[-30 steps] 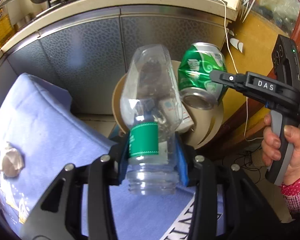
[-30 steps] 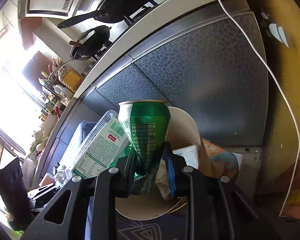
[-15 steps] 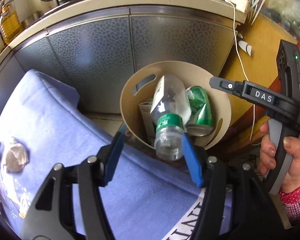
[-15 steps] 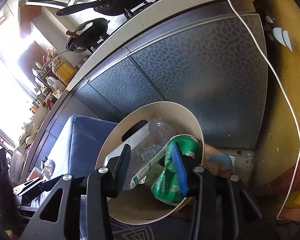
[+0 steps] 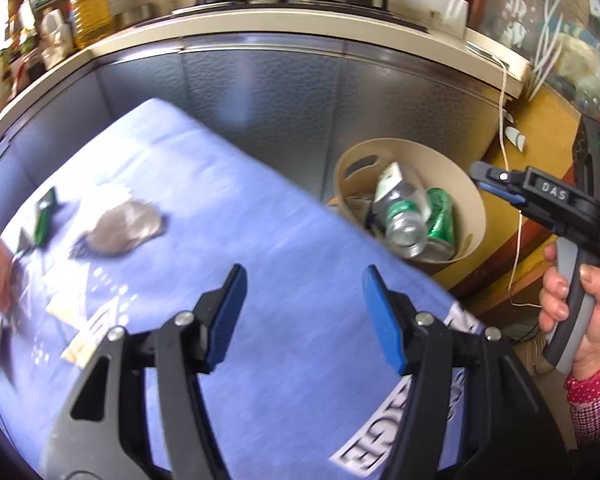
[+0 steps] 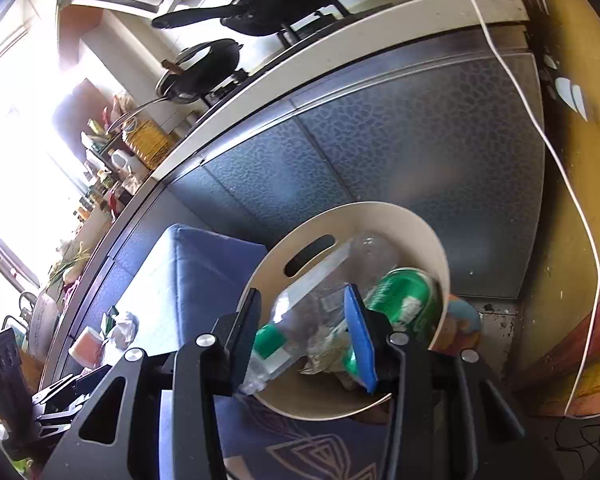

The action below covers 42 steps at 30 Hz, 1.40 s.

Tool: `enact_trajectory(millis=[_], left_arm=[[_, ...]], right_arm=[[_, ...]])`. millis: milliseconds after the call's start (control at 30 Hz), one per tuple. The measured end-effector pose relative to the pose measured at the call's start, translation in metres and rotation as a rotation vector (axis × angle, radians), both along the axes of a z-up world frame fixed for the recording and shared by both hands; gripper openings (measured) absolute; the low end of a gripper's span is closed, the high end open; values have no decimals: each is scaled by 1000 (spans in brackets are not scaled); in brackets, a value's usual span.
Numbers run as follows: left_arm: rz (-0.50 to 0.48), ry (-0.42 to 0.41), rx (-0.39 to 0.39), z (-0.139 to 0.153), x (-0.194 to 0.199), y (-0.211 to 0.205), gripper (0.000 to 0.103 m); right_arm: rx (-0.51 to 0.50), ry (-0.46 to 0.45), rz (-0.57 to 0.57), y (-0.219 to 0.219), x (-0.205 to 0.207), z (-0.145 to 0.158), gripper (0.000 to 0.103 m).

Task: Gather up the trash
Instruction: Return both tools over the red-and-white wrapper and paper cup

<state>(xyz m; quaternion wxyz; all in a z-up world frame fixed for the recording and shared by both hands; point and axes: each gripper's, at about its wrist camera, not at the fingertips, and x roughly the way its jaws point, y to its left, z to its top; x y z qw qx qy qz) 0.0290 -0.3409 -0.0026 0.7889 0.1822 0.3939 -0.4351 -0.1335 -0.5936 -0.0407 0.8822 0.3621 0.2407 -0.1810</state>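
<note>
The clear plastic bottle (image 5: 400,216) with its green label lies tilted inside the beige bin (image 5: 474,216), mouth toward me. The crushed green can (image 5: 440,220) lies just beside it, touching it, on the side nearer my right hand-held gripper (image 5: 496,186). Paper scraps sit beneath both. The bin stands on the floor against the grey cabinet front (image 5: 260,96), just beside the corner of the bench, which is covered by a blue cloth (image 5: 260,240).

My left hand-held gripper (image 5: 304,312) hangs over the blue cloth, jaws apart, nothing between the 2 blue pads. My right hand-held gripper (image 6: 300,336) hangs above the bin, jaws apart and clamping nothing; bottle and can lie below.

On the cloth, well apart from the bin, lie a crumpled tissue (image 5: 124,228) and a small green wrapper (image 5: 46,216).
</note>
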Motion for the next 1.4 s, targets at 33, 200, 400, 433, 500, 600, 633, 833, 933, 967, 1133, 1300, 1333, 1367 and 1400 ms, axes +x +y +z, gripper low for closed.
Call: enact_trajectory(millis=[33, 200, 400, 433, 500, 600, 633, 833, 933, 967, 1133, 1300, 1333, 1367, 1400], left_arm=[[19, 3, -3, -1, 3, 10, 58], [146, 24, -15, -10, 22, 69, 58], [306, 61, -27, -25, 47, 145, 58], [333, 65, -31, -27, 51, 159, 58], [382, 73, -41, -30, 57, 184, 58], [458, 80, -57, -32, 68, 222, 58], [481, 83, -65, -32, 72, 236, 58], [610, 68, -114, -22, 95, 302, 62], [665, 80, -159, -15, 113, 329, 63], [680, 84, -173, -13, 120, 336, 66], [742, 115, -223, -10, 159, 361, 69], [760, 185, -248, -23, 193, 360, 69], [761, 193, -256, -25, 197, 357, 69], [757, 197, -265, -26, 200, 355, 69], [752, 198, -273, -26, 202, 352, 69]], right_arm=[[-4, 0, 12, 5, 3, 2, 44], [-25, 2, 75, 33, 20, 14, 44], [-53, 14, 180, 77, 51, 24, 44], [-55, 17, 200, 85, 57, 26, 44], [-65, 22, 238, 102, 68, 28, 44], [-82, 35, 296, 128, 86, 31, 44], [-85, 38, 315, 137, 90, 32, 44], [-102, 44, 442, 187, 130, 44, 44], [-132, 47, 514, 215, 153, 53, 44], [-144, 47, 540, 225, 162, 57, 44], [-221, 54, 658, 277, 212, 73, 44], [-343, 34, 776, 344, 269, 89, 45], [-384, 30, 800, 361, 281, 91, 46], [-415, 28, 818, 374, 292, 93, 46], [-443, 28, 838, 387, 304, 93, 46]])
